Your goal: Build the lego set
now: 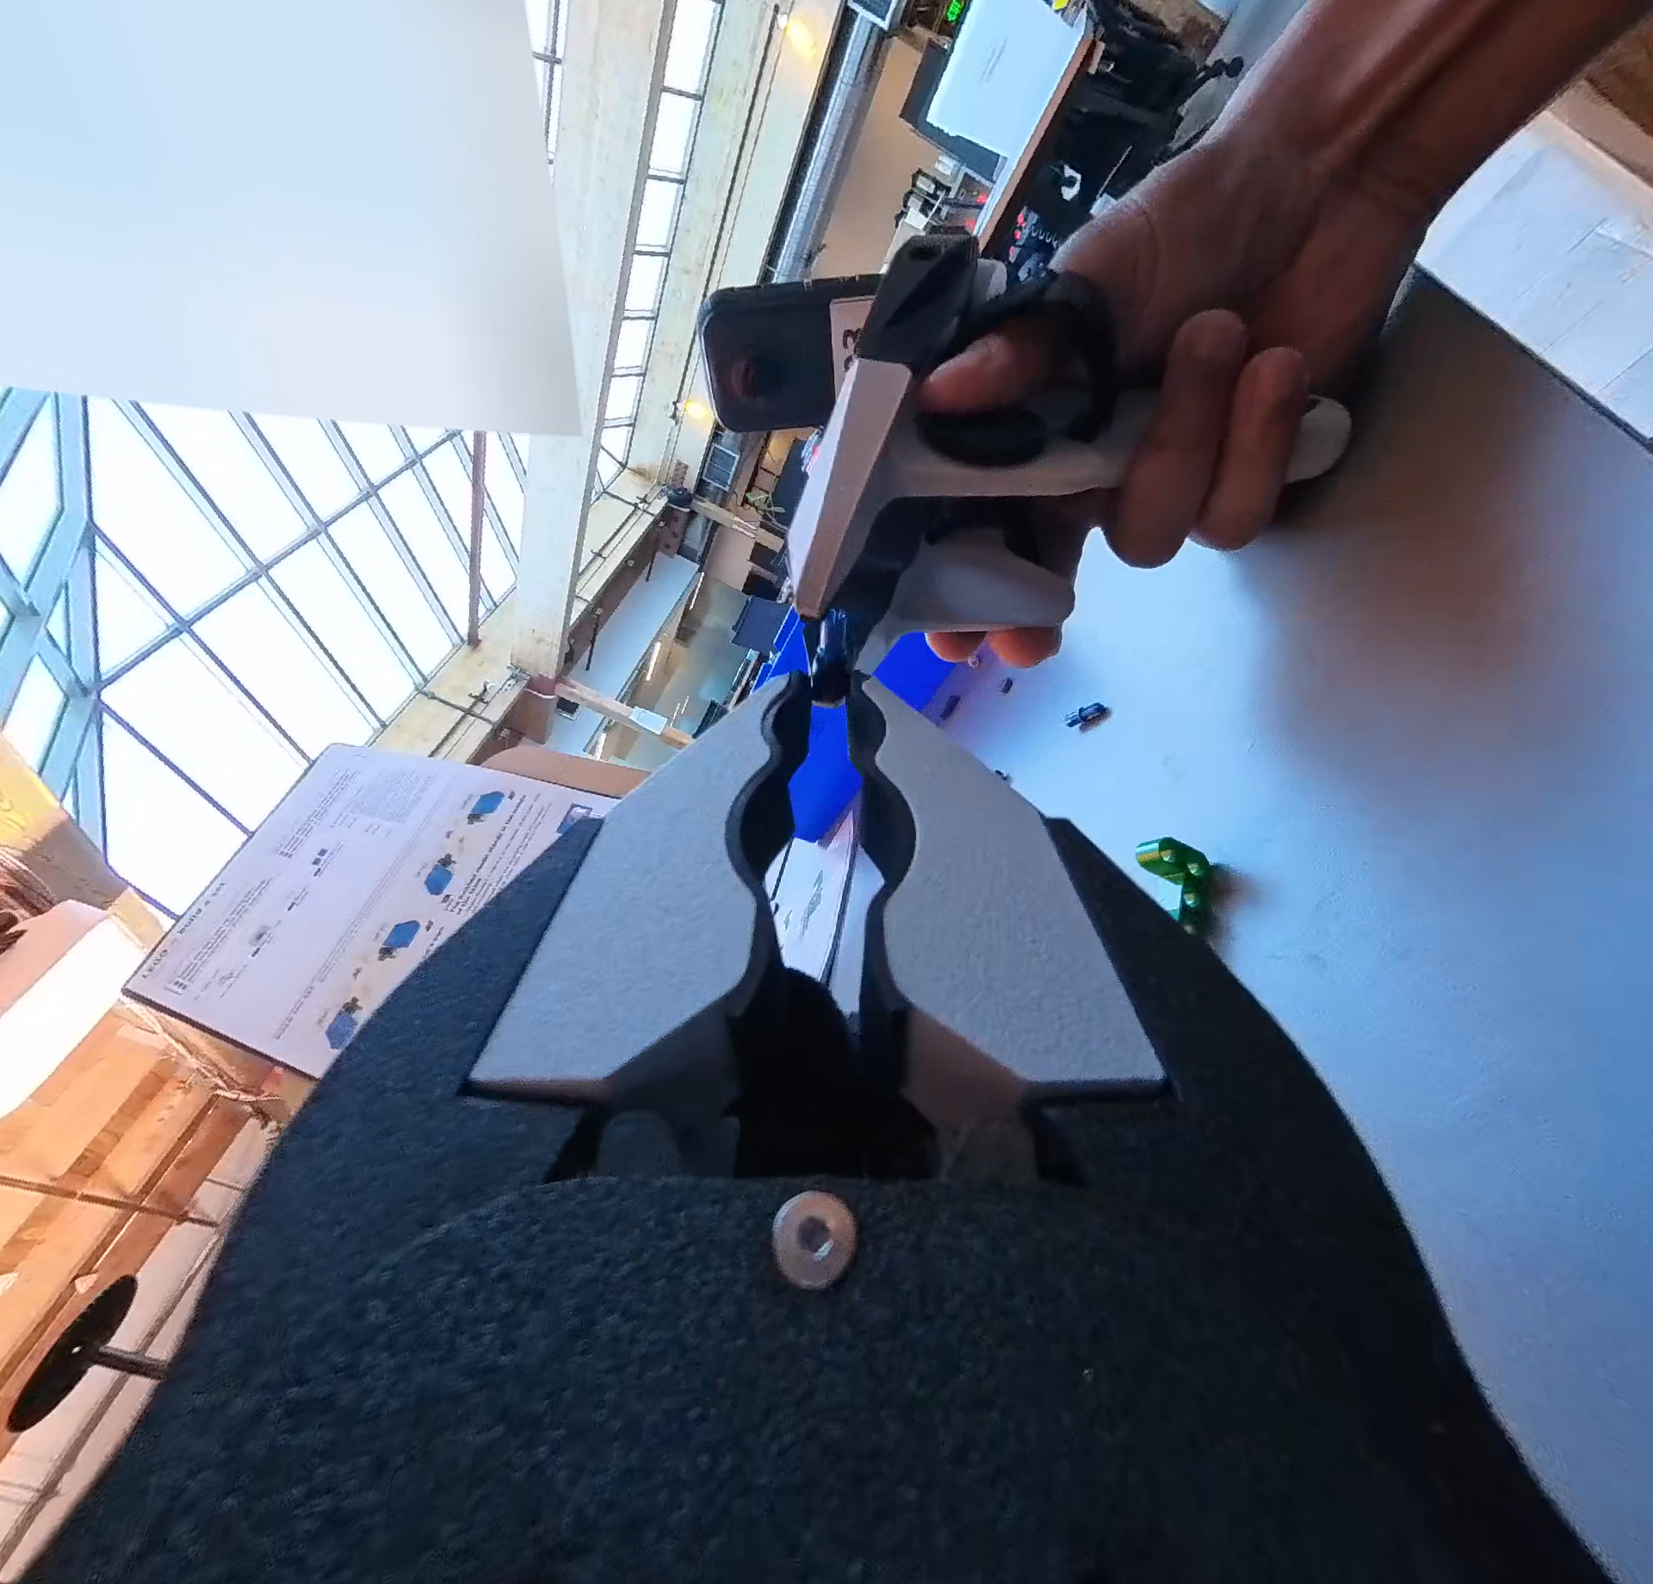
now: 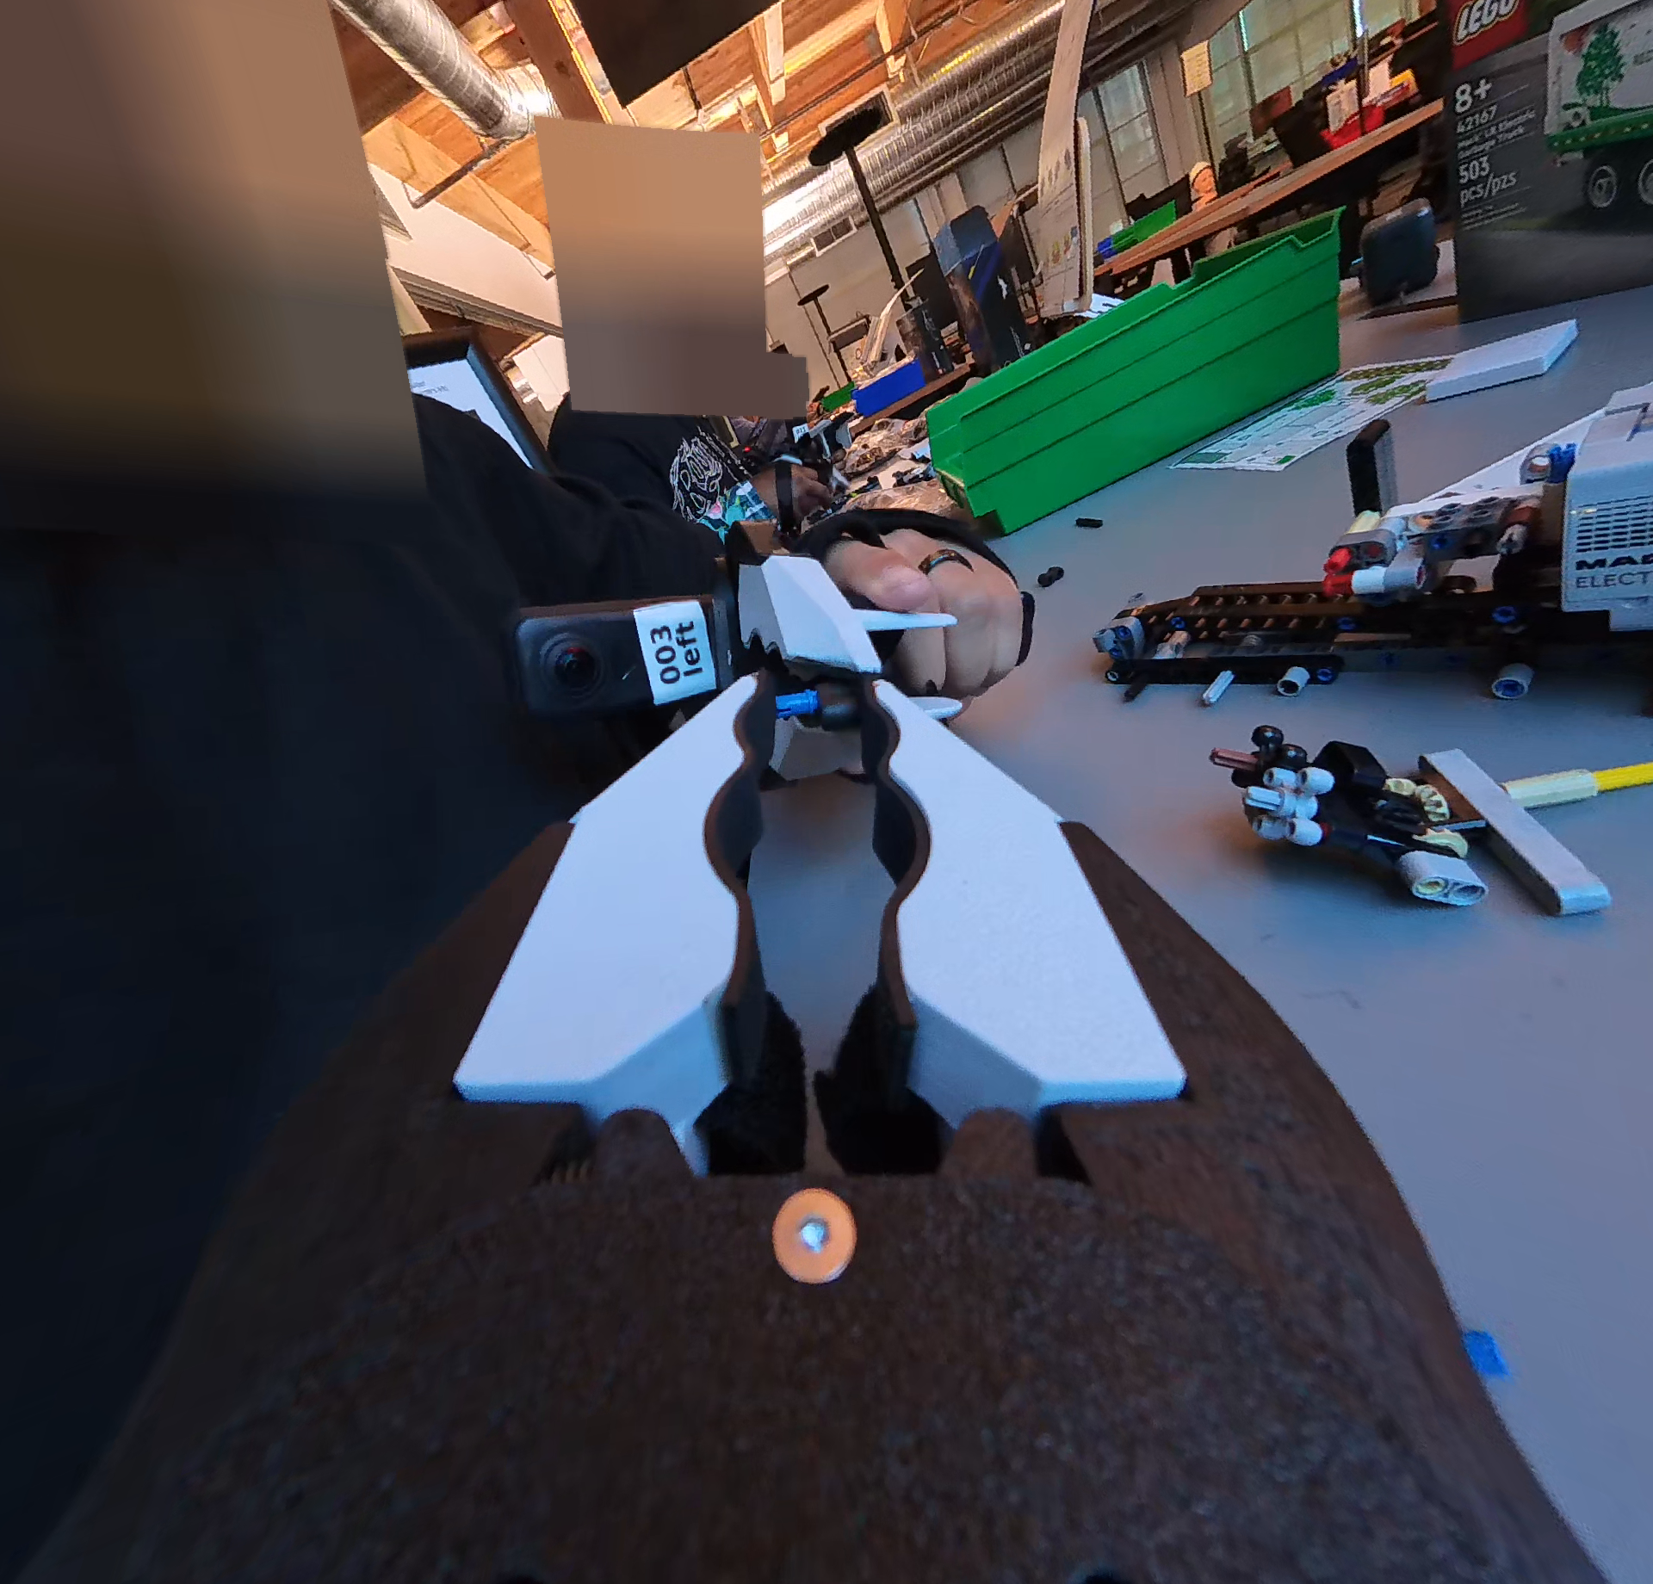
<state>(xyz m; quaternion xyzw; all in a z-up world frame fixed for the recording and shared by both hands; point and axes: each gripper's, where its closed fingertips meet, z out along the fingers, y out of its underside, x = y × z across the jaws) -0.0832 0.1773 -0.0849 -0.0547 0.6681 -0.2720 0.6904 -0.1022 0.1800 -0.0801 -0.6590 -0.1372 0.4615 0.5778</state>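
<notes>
A grey worktop point(image 2: 1163, 1049) in a timber-roofed workshop carries the build, and other people work at benches behind.

Nearest, the two claws meet tip to tip above the worktop. The right claw point(image 2: 816, 707) is nearly together, clamped on a small dark lego connector with a blue pin point(image 2: 796, 702) sticking out of it. The left claw point(image 1: 827, 691) is nearly closed on what looks like the same little dark-and-blue piece, but which claw truly bears it I cannot tell.

Just beyond, to the right, a small black, white and tan gear sub-assembly with a grey beam and a yellow axle point(image 2: 1395, 817) lies loose. Farther on sits a long black technic chassis with a white cab point(image 2: 1395, 602), still without wheels or body. A bent green lego beam point(image 1: 1179, 881) and stray pins lie apart from it.

At the back stand stacked green plastic bins point(image 2: 1154, 378), a sticker sheet and the dark set box point(image 2: 1547, 137); a printed instruction sheet point(image 1: 358, 897) is propped up.

By my reading the build is partway: the frame is done, while this pin joint, the gear module and much bodywork are left.
</notes>
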